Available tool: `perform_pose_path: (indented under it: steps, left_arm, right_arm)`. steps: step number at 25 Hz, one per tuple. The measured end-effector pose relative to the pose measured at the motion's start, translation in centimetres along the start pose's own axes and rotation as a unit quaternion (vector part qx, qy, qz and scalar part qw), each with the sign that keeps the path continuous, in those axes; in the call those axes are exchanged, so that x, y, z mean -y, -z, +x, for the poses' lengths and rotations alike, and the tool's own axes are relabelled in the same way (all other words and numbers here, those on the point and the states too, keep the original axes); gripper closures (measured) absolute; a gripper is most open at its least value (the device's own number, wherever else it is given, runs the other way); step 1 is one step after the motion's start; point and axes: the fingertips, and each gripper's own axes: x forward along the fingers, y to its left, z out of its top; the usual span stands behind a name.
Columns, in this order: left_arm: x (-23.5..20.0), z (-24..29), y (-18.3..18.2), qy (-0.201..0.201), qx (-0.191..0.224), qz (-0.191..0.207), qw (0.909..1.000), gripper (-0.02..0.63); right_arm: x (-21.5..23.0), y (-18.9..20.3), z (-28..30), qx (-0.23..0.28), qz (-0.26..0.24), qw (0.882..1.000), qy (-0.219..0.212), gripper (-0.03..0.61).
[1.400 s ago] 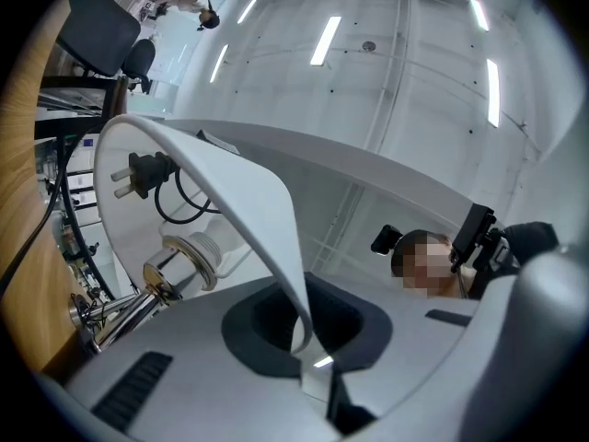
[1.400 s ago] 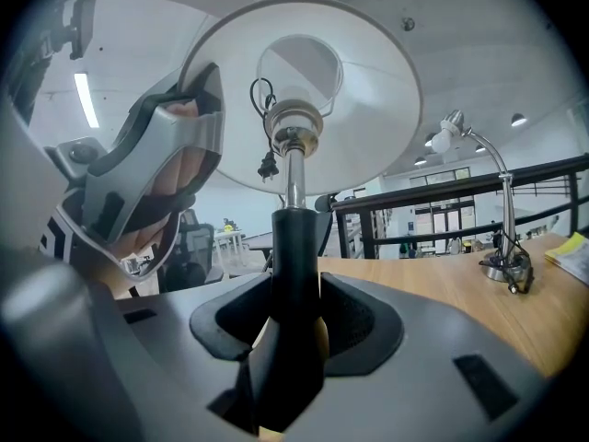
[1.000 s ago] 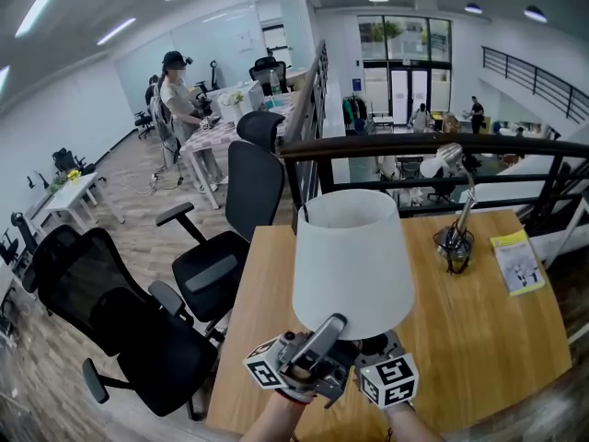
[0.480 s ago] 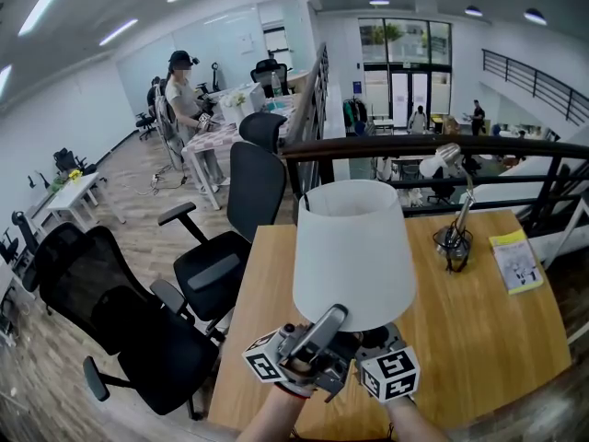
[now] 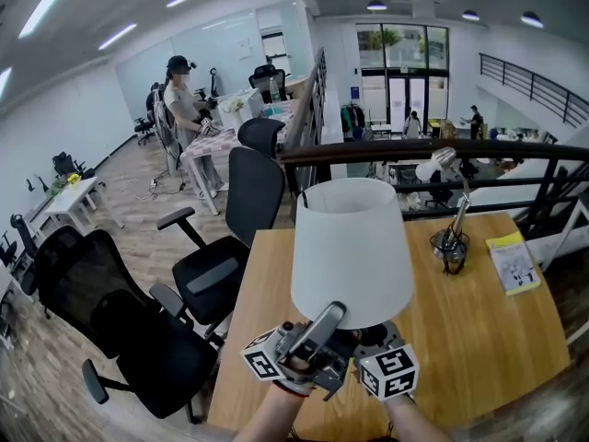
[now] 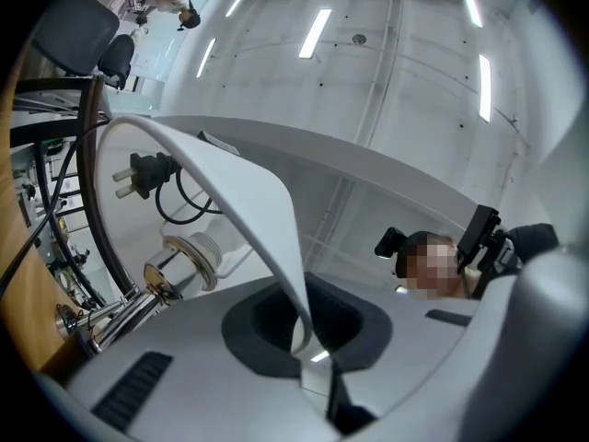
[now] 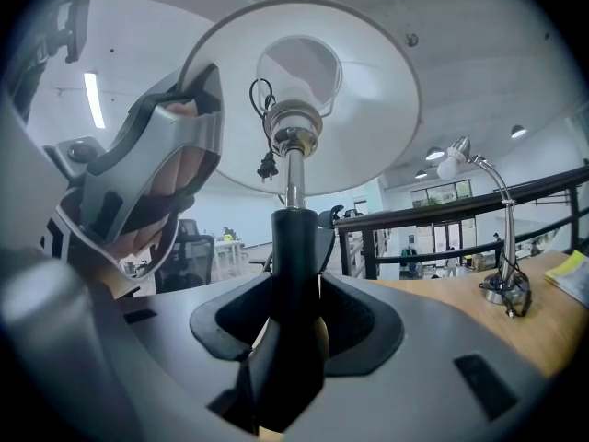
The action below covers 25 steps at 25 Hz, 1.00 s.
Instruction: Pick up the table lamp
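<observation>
The table lamp has a white shade [image 5: 352, 247] and stands upright over the wooden table's near edge, held between both grippers. My left gripper [image 5: 313, 334] is shut on the shade's lower rim [image 6: 248, 182], which runs down into the closed jaws. Beside the rim I see the chrome bulb socket [image 6: 184, 261] and the lamp's plug [image 6: 138, 168]. My right gripper [image 5: 370, 350] is shut on the lamp's black stem [image 7: 294, 274], just below the chrome tube and the shade [image 7: 368, 90]. The lamp's base is hidden.
A silver gooseneck desk lamp [image 5: 451, 219] and a yellow booklet [image 5: 513, 261] sit at the far right of the wooden table [image 5: 479, 339]. Black office chairs [image 5: 221, 247] stand to the left, a dark railing [image 5: 414, 150] runs behind, and a person [image 5: 184, 99] works far back.
The lamp and both grippers keep nearly the same pose and the same grips. The person in the background has shifted a little.
</observation>
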Motion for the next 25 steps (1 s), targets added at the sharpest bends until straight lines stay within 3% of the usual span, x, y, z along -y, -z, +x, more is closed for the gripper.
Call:
perform_pose_path:
  steps: [25]
  left_arm:
    - [0.7,0.2,-0.9,0.01,0.005,0.014,0.9998,0.602]
  right_arm:
    - [-0.8,-1.2,0.4,0.008,-0.014,1.0,-0.013,0.41]
